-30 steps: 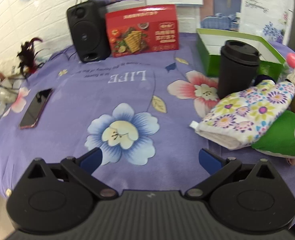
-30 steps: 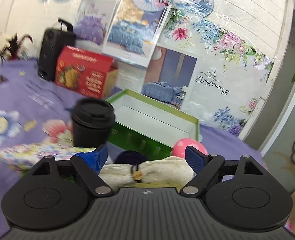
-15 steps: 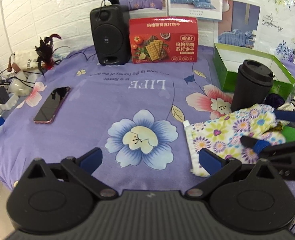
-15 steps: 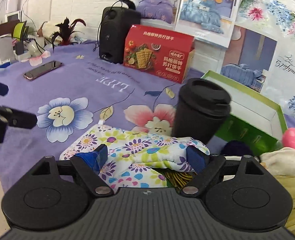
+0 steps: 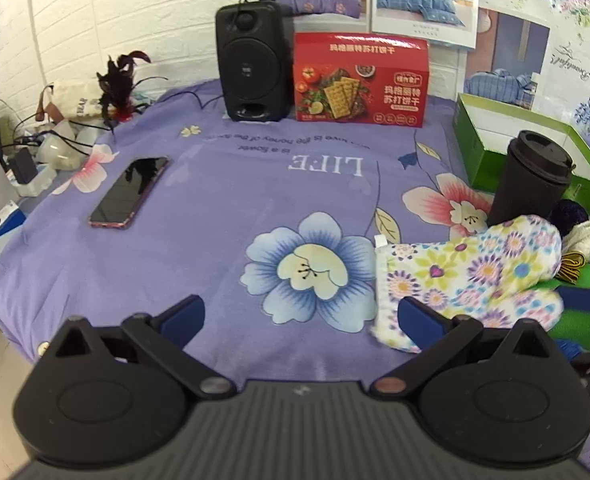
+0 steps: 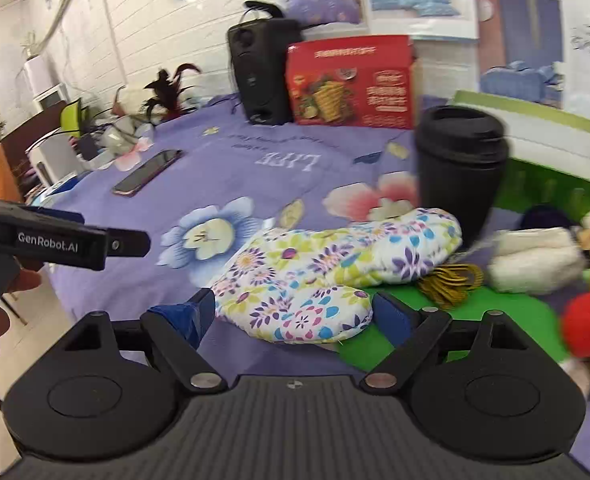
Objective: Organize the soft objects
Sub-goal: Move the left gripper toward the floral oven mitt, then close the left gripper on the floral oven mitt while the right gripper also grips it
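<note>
Purple floral cloth [image 5: 223, 216] (white-brick wall [image 5: 55, 20]).

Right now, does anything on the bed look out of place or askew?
Yes: the hard black lidded travel cup stands among the soft items, touching the floral quilted oven mitt, which lies slumped across a green plush toy.

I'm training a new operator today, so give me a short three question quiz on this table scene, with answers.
1. True or false: the right gripper has its fingers spread on either side of the floral quilted oven mitt's thumb.
2. What stands directly left of the red cracker box: A black speaker, B green cardboard box, C black lidded cup?
3. Fill in: the dark smartphone lies flat on the purple floral ____.

Key: 1 true; 2 A; 3 tablecloth.
</note>
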